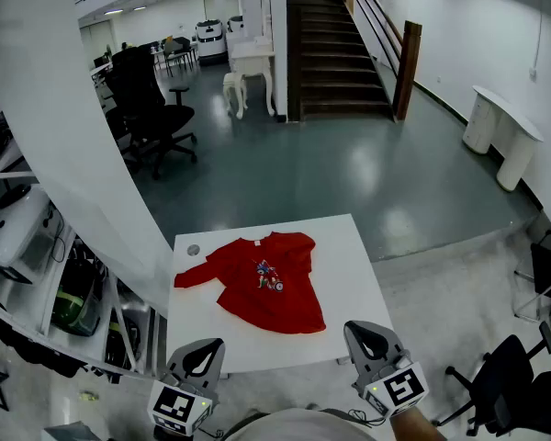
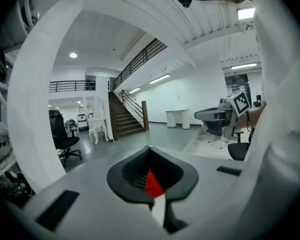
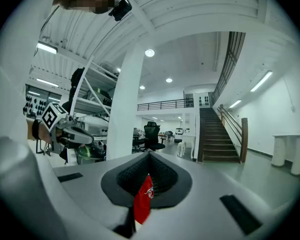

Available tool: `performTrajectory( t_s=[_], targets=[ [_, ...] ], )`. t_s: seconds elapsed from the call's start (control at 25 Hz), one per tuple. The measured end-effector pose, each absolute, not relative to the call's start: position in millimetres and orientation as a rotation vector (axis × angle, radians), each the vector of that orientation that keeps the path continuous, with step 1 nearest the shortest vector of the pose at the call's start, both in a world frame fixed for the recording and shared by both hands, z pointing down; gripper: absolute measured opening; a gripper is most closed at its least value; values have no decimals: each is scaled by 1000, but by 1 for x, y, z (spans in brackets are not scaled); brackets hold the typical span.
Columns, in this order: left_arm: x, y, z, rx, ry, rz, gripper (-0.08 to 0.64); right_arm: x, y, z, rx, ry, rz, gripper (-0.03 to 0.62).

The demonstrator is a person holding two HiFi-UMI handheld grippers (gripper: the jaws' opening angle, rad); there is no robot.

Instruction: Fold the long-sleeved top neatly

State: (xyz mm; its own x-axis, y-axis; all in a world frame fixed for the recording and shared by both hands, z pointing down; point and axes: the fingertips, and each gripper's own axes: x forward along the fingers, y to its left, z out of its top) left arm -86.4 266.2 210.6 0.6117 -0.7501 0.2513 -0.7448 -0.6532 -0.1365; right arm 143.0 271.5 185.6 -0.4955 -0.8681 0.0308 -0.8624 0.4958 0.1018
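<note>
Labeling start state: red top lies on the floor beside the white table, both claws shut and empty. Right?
No. The red top lies on the white table, not the floor beside it, as the head view shows. The left claw and right claw are shut and empty.

the red top (image 1: 274, 299) lies flat on the white table (image 1: 354, 278), front side up. a small picture (image 1: 268, 277) is on its chest. the neck is at the far side, and the bottom edge is near, a bit to the right. one long sleeve (image 1: 197, 274) sticks out to the left.
</note>
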Motion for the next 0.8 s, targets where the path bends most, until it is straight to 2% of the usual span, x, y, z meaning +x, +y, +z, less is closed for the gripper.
performTrajectory(
  t_s=[0.8],
  targets=[
    [-76,280,205,-2820,1407,-370,17,167,270,182,1487,-2728,-78,14]
  ],
)
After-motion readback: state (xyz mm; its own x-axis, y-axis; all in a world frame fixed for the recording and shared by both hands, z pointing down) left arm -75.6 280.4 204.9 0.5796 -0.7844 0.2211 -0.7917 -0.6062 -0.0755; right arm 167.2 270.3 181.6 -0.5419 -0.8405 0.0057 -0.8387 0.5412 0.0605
